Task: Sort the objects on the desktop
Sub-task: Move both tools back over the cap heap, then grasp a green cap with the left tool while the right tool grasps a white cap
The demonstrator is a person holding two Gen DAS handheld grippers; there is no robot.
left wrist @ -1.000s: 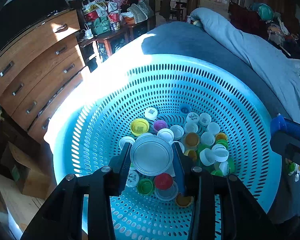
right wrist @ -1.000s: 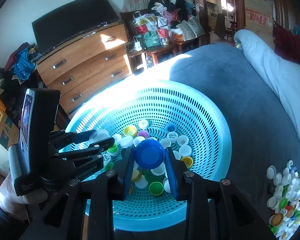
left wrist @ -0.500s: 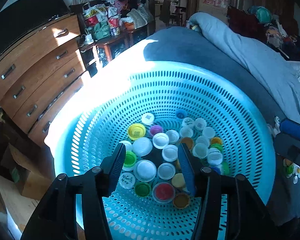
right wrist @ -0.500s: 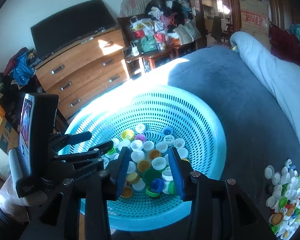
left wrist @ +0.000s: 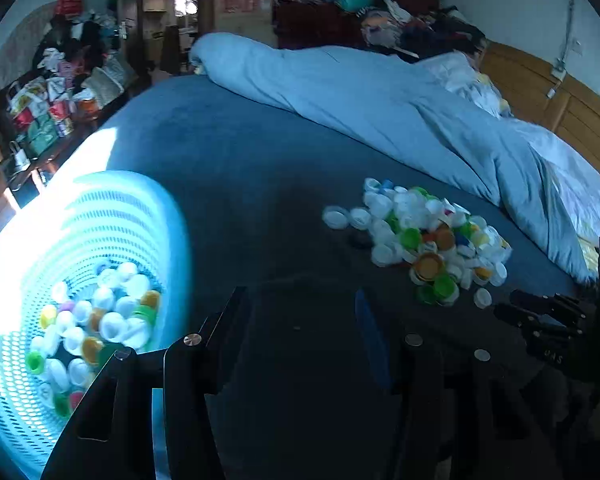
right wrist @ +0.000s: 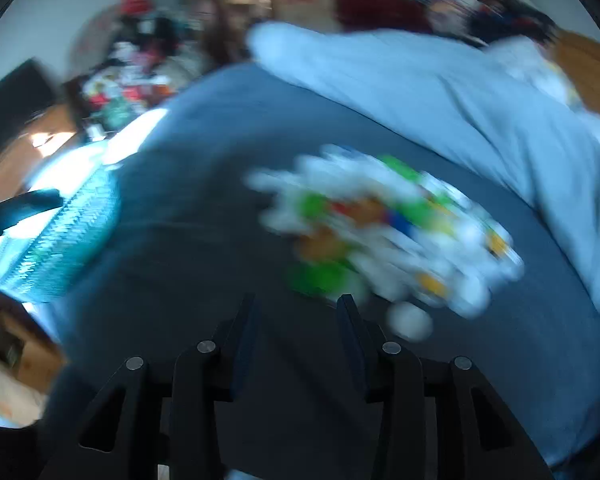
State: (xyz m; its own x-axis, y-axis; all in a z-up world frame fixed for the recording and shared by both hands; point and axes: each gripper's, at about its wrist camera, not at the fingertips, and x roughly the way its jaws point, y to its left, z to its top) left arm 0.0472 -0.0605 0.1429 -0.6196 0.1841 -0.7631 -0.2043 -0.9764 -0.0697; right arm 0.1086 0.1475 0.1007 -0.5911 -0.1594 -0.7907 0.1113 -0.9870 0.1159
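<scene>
1. Left tongs (left wrist: 300,308): jaws apart, nothing between them, over the dark blue bed (left wrist: 240,168).
2. Right tongs (right wrist: 296,312): jaws apart, empty; view blurred.
3. Basket (left wrist: 112,200): turquoise, perforated, near left, holding bottle caps.
4. Cap pile (left wrist: 420,240): loose on the bed, right of the basket, beside the rolled duvet (left wrist: 380,104).
</scene>
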